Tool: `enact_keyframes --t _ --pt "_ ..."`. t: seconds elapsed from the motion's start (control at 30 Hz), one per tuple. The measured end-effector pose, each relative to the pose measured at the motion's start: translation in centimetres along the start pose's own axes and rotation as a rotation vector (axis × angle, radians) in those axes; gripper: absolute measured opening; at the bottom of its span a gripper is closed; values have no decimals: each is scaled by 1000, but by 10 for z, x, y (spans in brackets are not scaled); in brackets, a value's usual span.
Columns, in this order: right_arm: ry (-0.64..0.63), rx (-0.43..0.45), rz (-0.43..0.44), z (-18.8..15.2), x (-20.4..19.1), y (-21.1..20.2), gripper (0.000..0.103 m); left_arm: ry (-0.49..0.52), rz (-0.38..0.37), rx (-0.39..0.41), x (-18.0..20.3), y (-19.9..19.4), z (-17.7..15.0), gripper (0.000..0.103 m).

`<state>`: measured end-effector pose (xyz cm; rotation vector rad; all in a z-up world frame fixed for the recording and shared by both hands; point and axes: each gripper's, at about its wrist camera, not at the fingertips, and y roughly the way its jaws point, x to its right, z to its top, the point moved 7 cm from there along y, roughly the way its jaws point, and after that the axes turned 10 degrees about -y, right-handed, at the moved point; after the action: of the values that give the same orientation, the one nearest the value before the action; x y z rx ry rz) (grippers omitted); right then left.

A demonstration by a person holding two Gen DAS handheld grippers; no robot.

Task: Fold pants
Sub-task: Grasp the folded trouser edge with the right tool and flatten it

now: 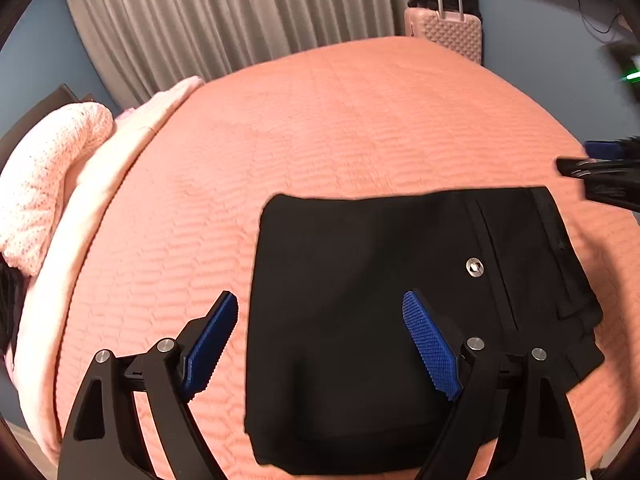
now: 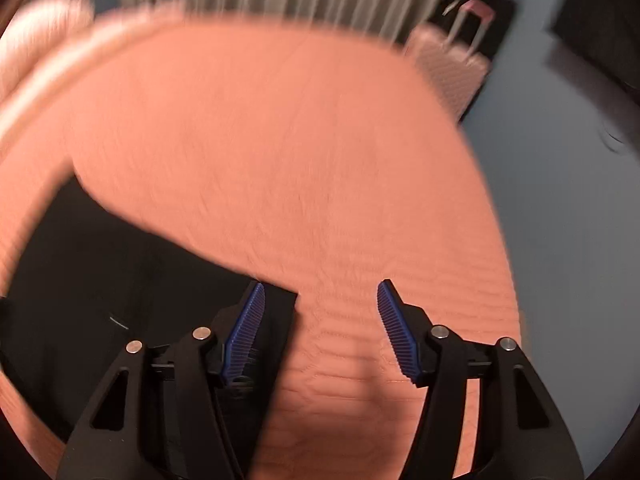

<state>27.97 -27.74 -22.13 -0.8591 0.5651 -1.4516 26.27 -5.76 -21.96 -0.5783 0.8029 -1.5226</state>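
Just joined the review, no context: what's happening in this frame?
A person is folding black pants on a bed with a salmon bedspread, one handheld gripper per hand. The pants lie in a compact folded rectangle. The left gripper is open above them, holding nothing. The right gripper is open at the pants' edge, also empty. A pink suitcase stands beyond the bed.

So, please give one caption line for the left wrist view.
Open left tongs above folded black pants on an orange bedspread.

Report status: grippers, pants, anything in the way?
Left gripper open, empty. Right gripper open, empty. Black pants folded flat on the orange bedspread. Nothing in the way.
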Motion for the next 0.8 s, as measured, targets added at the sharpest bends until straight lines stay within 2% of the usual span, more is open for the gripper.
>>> enact_keyframes --t 0.03,0.07,0.1,0.13,0.17,0.2,0.23,0.27,0.3,0.33,0.37,0.4,0.43,0.47,0.5,0.53,0.57,0.6,0.67,0.73,0.77,0.8 --pt "16 -9 82 1 -15 2 37 -5 -5 -7 0 5 4 83" --pt "26 -21 160 4 -32 7 28 -11 -10 -19 1 14 9 83" --pt "26 -40 243 7 -54 19 25 -21 -33 -31 3 28 16 83" --pt "20 -74 279 5 -66 32 16 -22 -42 -55 4 42 20 83" --pt "15 -118 295 0 -74 49 12 -11 -33 -87 5 60 24 83" --pt "16 -177 262 -11 -72 73 12 0 -7 -100 4 79 28 83" --pt "21 -184 252 -17 -66 80 2 10 47 -120 -2 99 29 84" --pt "54 -167 290 -20 -59 83 2 17 69 -152 -8 114 28 94" --pt "134 -166 323 -23 -47 81 0 -33 15 -200 -17 130 28 98" --pt "184 -168 310 -24 -37 76 0 -101 -43 -219 -27 135 31 98" --pt "201 -156 267 -22 -30 68 2 -173 -58 -235 -40 136 36 98" --pt "168 -120 249 -17 -32 54 2 -218 -36 -214 -52 130 42 98" --pt "121 -106 271 -15 -40 49 1 -241 -21 -175 -61 121 48 96" --pt "50 -125 271 -20 -49 52 1 -255 -16 -143 -66 115 52 98" --pt "10 -162 234 -28 -48 64 1 -247 7 -134 -71 115 52 98" --pt "-7 -194 190 -40 -40 75 0 -209 41 -155 -73 123 49 98" --pt "37 -179 206 -43 -32 75 0 -168 82 -181 -75 132 43 98" --pt "114 -179 197 -44 -22 67 0 -151 90 -196 -79 137 38 98" --pt "110 -137 162 -41 -23 41 2 -177 90 -169 -89 122 38 95" --pt "48 -114 220 -47 -52 12 2 -176 50 -104 -92 84 38 95" --pt "-15 -128 259 -61 -72 6 2 -177 20 -71 -90 60 33 95" --pt "-65 -158 256 -74 -82 8 1 -175 -11 -55 -86 43 26 96"
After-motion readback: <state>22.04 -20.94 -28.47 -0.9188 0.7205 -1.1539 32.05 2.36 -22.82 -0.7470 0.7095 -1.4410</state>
